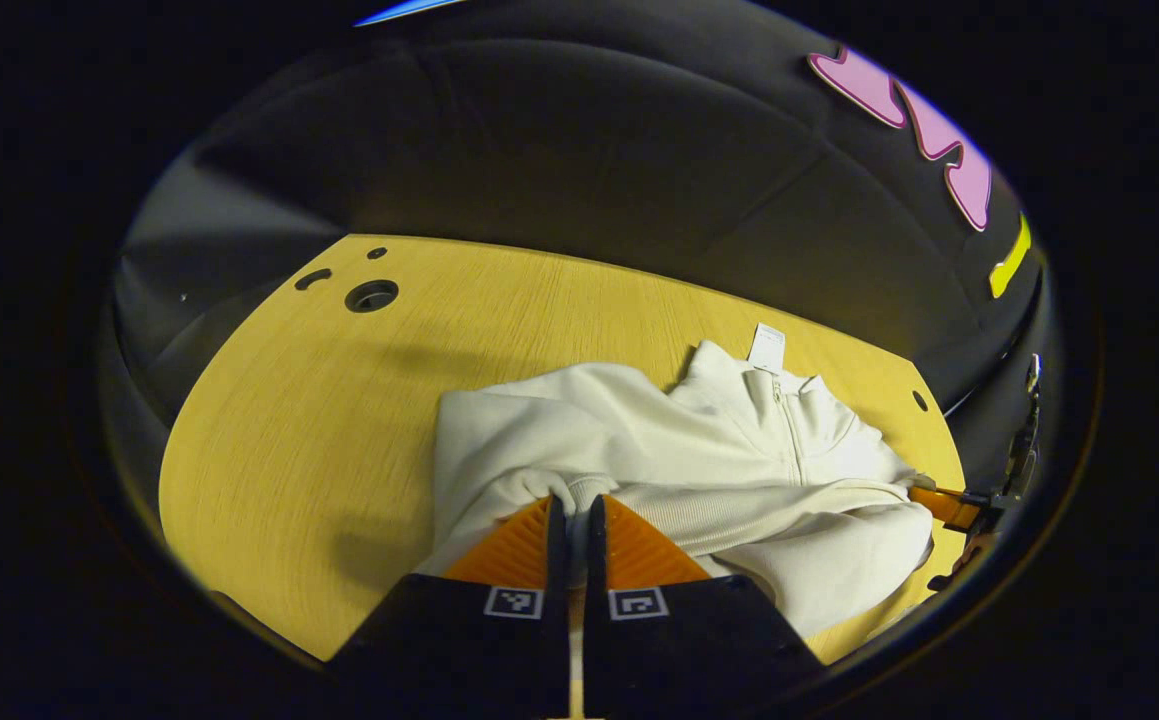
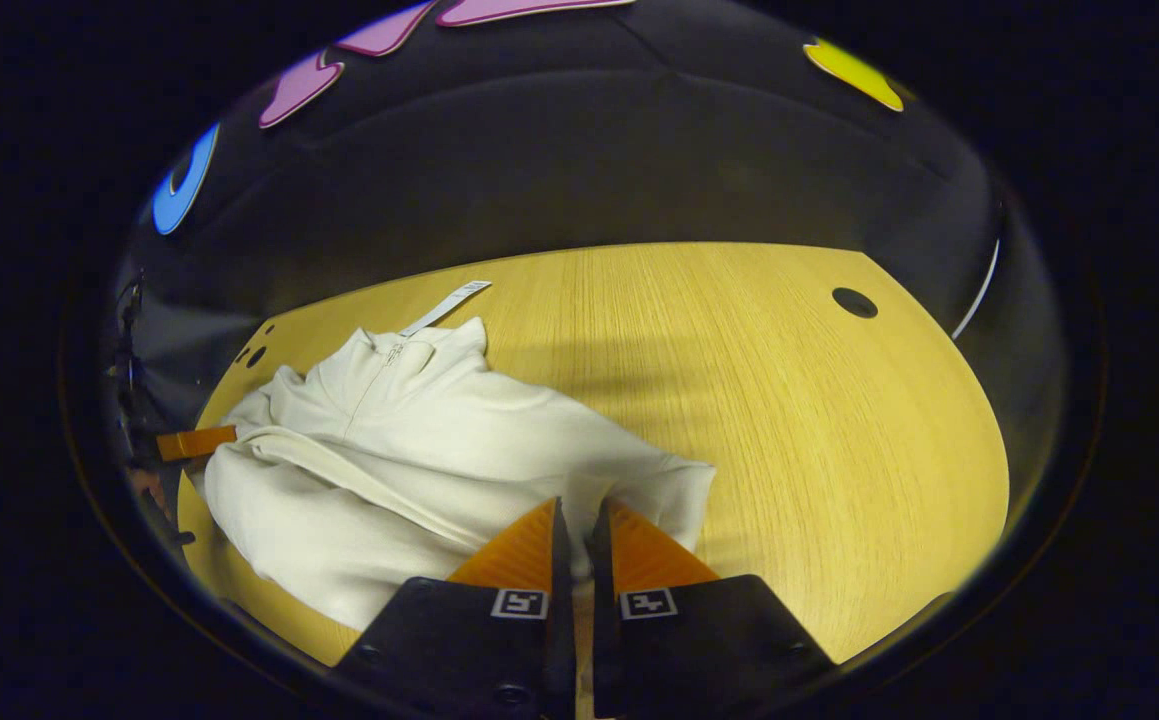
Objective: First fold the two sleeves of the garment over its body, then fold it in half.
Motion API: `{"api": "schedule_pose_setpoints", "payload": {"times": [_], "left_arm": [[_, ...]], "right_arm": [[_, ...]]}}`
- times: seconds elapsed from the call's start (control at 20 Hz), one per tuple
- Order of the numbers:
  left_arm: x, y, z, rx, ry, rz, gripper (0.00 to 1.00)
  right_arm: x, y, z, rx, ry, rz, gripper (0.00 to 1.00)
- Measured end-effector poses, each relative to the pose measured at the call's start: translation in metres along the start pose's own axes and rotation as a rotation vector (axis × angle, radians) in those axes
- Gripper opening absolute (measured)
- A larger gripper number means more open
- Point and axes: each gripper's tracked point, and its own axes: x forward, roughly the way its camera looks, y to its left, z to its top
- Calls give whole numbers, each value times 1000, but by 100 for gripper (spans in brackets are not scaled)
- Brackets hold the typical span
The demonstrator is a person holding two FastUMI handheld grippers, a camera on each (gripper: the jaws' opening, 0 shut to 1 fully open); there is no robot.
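A cream zip-neck garment [image 1: 739, 440] lies on the wooden table [image 1: 339, 400], with a white tag [image 1: 767, 348] at its collar. Its ribbed hem band [image 1: 779, 495] stretches across the body between both grippers. My left gripper [image 1: 571, 505] is shut on the hem's corner at one side. The right gripper's orange fingers [image 1: 944, 505] hold the other end at the far right. In the right gripper view, my right gripper [image 2: 574, 515] is shut on the garment [image 2: 419, 450] near its edge. The left gripper's orange fingers [image 2: 194, 442] show at the far left, against the cloth.
The table [image 2: 819, 430] has bare wood beside the garment, with round holes [image 1: 371, 295] near one far corner and another hole [image 2: 854, 302] near the other. Black cloth walls stand close behind the table's far edge.
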Motion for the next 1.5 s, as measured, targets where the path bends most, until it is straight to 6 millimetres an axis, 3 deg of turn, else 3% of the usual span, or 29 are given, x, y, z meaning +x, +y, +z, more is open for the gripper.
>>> {"api": "schedule_pose_setpoints", "payload": {"times": [0.2,0.25,0.3,0.4,0.65,0.7,0.75,0.95,1.25,1.35,1.5], "left_arm": [[-11,-15,7,-17,-32,-29,36],[-15,-23,13,-11,-54,-49,52],[-21,-26,21,5,-82,-47,67],[-33,-30,35,45,-138,-53,99],[-72,-37,55,96,-218,-59,96],[-80,-37,58,87,-233,-60,92],[-88,-36,59,78,-248,-59,96],[-126,-33,59,55,-296,-61,96],[-194,-35,46,32,-370,-67,96],[-215,-34,34,26,-386,-69,92],[-242,-27,11,14,-392,-63,96]], "right_arm": [[-11,9,13,86,-13,48,44],[-16,6,19,78,-37,34,67],[-22,3,26,65,-63,16,78],[-36,-1,36,58,-100,-6,88],[-75,-4,52,30,-159,-26,97],[-81,-1,52,25,-170,-24,97],[-90,1,53,17,-179,-21,97],[-130,12,58,-24,-232,-9,97],[-196,33,57,-79,-328,6,97],[-214,42,51,-97,-345,16,98],[-241,53,35,-119,-364,38,98]]}}
